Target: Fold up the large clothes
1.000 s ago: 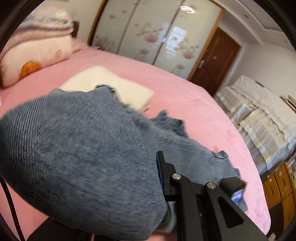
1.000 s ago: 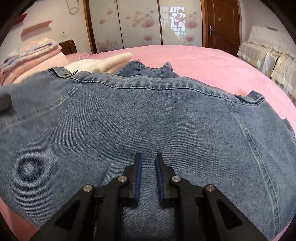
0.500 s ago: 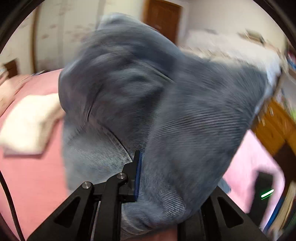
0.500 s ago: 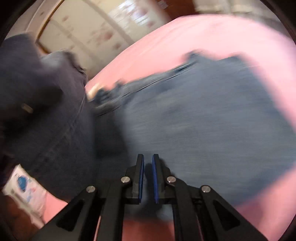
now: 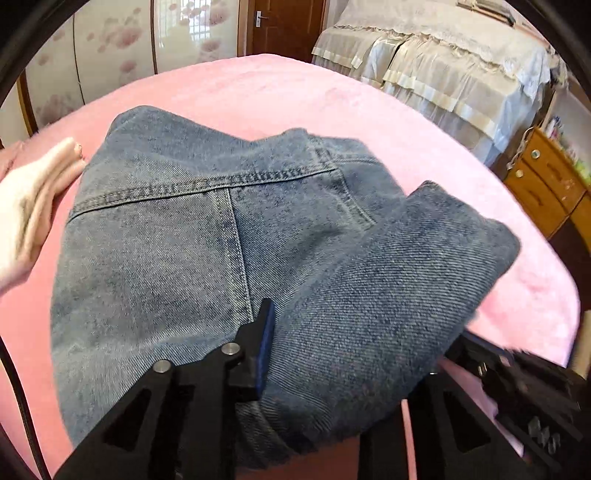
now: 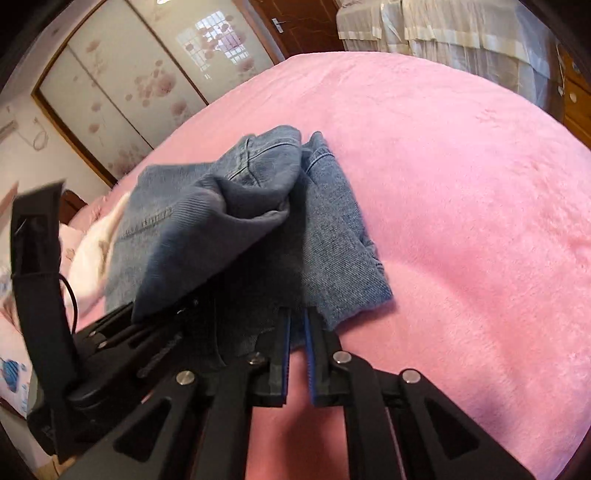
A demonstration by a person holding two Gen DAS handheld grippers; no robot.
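A blue denim garment (image 5: pixel 207 236) lies on the pink bed (image 5: pixel 295 96), folded over on itself. My left gripper (image 5: pixel 295 354) is shut on a thick fold of the denim, which covers its right finger; only its left finger (image 5: pixel 264 332) shows. In the right wrist view the denim (image 6: pixel 332 236) lies in a narrow heap, one flap draped over the left gripper's body (image 6: pixel 122 354). My right gripper (image 6: pixel 297 332) is at the denim's near edge, its jaws nearly together with a thin gap; whether cloth sits between them I cannot tell.
A folded cream cloth (image 5: pixel 26 206) lies at the left of the denim. A second bed with pale covers (image 5: pixel 443 62) and a wooden drawer chest (image 5: pixel 546 184) stand at the right. Sliding wardrobe doors (image 6: pixel 122 96) and a brown door (image 5: pixel 288 26) are behind.
The left gripper has swung the lifted denim across to the right and laid it over the rest, halving the spread garment. The right gripper stayed at the near edge and both views have turned.
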